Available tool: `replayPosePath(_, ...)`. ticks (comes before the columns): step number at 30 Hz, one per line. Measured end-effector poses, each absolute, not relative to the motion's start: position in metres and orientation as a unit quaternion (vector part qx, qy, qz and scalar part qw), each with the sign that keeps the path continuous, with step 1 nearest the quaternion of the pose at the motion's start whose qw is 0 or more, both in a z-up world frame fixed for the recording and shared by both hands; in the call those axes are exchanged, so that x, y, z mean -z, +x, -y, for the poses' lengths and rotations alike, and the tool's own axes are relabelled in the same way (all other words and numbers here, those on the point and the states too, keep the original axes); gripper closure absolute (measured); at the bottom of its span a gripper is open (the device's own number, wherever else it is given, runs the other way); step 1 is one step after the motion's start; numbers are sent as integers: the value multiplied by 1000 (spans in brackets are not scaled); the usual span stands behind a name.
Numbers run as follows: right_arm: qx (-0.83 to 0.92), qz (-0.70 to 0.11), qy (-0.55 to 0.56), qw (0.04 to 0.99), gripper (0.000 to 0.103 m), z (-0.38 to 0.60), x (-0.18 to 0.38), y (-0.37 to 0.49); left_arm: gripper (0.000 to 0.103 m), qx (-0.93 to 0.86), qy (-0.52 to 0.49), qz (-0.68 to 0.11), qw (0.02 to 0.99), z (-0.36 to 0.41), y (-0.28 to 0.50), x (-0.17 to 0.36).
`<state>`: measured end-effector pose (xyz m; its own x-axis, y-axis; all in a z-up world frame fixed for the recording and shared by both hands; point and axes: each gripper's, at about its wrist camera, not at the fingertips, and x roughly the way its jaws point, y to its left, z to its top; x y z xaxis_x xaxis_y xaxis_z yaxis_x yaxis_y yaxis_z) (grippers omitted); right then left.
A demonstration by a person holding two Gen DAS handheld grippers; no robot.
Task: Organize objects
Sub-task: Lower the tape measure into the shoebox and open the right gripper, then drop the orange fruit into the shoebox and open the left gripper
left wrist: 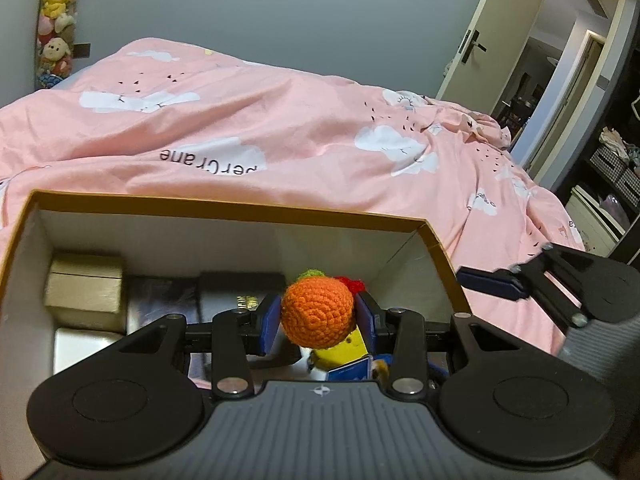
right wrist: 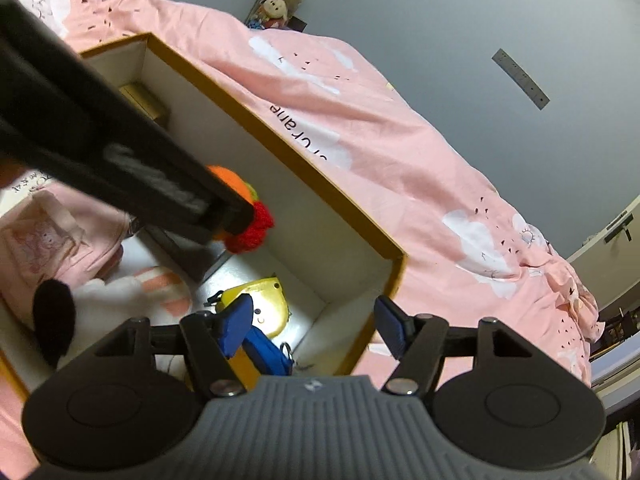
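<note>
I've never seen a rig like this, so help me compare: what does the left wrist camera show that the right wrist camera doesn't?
Only the left wrist view shows the left gripper head-on, its blue pads clamping the orange crochet toy, plus the open door and dark shelves.

Only the right wrist view shows the right gripper with jaws apart and empty, a white plush toy and a yellow pouch in the box.

Both show the cardboard box, the pink duvet and the hanging plush toys.

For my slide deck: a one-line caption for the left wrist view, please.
Left gripper holds an orange crochet ball over an open box on a pink bed.
</note>
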<state>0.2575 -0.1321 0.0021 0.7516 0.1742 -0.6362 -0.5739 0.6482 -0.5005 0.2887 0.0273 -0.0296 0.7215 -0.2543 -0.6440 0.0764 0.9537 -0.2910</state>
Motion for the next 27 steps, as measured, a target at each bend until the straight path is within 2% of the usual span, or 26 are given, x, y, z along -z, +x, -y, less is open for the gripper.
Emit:
replayPosePath(15, -214, -295, -321, 874, 35, 142, 5, 257, 57, 52, -56, -367, 927, 2, 304, 46)
replayPosePath(16, -214, -295, -321, 874, 35, 142, 5, 257, 56, 47, -52, -365, 928, 3, 302, 46)
replayPosePath(18, -215, -296, -318, 875, 34, 142, 6, 257, 48, 41, -43, -354, 933, 4, 296, 44)
replayPosePath(25, -216, -295, -316, 875, 34, 143, 4, 255, 46, 25, -34, -347, 937, 6, 283, 40)
replayPosePath(27, -216, -291, -315, 877, 34, 143, 1, 253, 42, 16, -33, -342, 939, 5, 277, 35)
